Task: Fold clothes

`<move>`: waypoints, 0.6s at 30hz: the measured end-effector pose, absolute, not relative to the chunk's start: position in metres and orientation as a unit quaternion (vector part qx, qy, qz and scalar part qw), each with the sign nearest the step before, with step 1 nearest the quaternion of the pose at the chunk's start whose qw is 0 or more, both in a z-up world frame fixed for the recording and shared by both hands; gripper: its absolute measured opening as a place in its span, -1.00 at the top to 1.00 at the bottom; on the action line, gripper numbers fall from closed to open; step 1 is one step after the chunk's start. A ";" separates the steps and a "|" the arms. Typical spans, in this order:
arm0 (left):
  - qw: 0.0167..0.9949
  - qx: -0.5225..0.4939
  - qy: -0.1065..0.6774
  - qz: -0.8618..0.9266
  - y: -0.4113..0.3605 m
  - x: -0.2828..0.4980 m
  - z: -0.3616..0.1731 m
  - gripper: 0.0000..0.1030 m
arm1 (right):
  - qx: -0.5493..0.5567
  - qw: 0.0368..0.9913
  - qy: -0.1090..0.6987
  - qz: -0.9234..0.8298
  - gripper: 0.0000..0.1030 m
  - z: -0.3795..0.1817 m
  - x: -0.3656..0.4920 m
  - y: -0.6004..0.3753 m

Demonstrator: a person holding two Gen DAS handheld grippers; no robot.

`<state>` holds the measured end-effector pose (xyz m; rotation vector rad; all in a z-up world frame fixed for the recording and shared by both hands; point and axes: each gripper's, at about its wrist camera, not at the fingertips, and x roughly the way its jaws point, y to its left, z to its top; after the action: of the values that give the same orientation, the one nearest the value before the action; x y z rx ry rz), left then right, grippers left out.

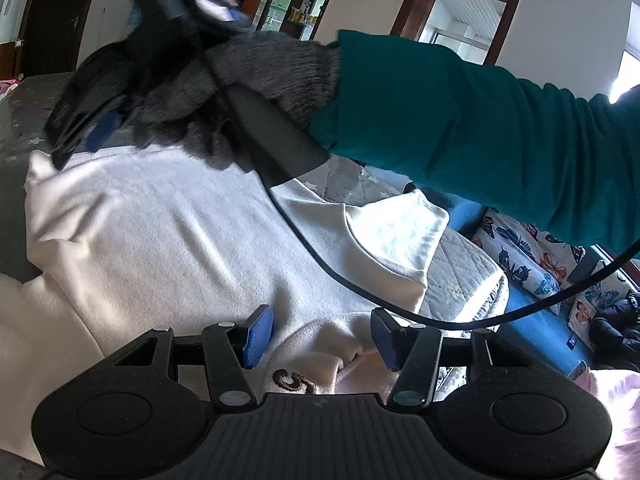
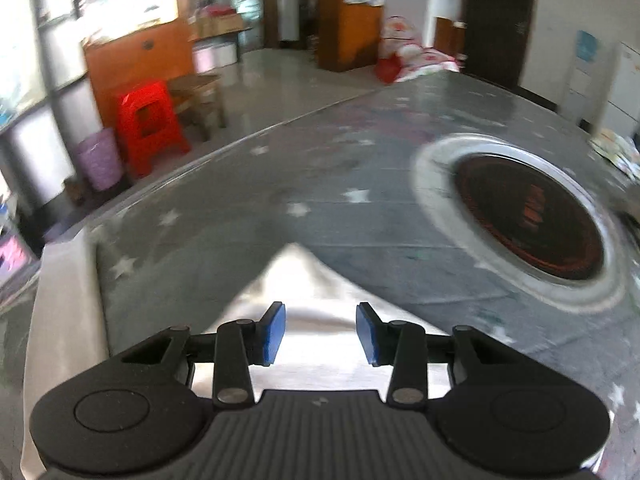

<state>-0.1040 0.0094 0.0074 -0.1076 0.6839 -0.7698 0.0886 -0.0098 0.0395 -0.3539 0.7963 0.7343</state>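
A cream-white sweatshirt (image 1: 168, 232) lies spread on the grey star-patterned table cover (image 2: 240, 240), with brown lettering near its collar (image 1: 294, 382). My left gripper (image 1: 322, 338) is open, its blue pads either side of the collar area just above the cloth. My right gripper (image 2: 320, 334) is open over a pointed corner of the white garment (image 2: 298, 280). In the left wrist view the right gripper (image 1: 84, 132), held by a grey-gloved hand with a teal sleeve, sits at the sweatshirt's far left corner.
A round metal-rimmed burner (image 2: 528, 216) is set in the table to the right. A red stool (image 2: 150, 124), a purple bin (image 2: 100, 164) and wooden furniture stand beyond the table edge. A black cable (image 1: 400, 308) crosses the garment. A butterfly-print cushion (image 1: 532, 256) lies at right.
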 end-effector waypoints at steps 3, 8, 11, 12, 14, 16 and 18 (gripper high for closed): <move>0.870 -0.053 0.327 -0.366 0.010 -0.104 0.007 -0.12 | -0.180 0.840 0.377 0.346 0.21 0.028 0.092 0.008; 0.871 -0.058 0.326 -0.364 0.011 -0.106 0.007 -0.12 | -0.167 0.846 0.376 0.340 0.22 0.033 0.104 0.017; 0.872 -0.065 0.324 -0.360 0.016 -0.107 0.008 -0.12 | -0.193 0.834 0.372 0.358 0.21 0.044 0.093 0.014; 0.873 -0.067 0.324 -0.358 0.018 -0.107 0.008 -0.13 | -0.207 0.828 0.372 0.366 0.21 0.046 0.086 0.012; 0.876 -0.072 0.324 -0.351 0.022 -0.107 0.009 -0.14 | -0.240 0.813 0.371 0.379 0.21 0.047 0.073 0.008; 0.880 -0.074 0.323 -0.340 0.028 -0.109 0.010 -0.14 | -0.272 0.802 0.368 0.384 0.21 0.045 0.058 0.003; 0.885 -0.073 0.321 -0.329 0.035 -0.112 0.011 -0.15 | -0.289 0.795 0.366 0.388 0.21 0.043 0.046 -0.004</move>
<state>-0.1119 0.0352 0.0113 -0.1511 0.6676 -0.6837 0.0458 -0.0038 0.0434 -0.6219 0.7858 0.8338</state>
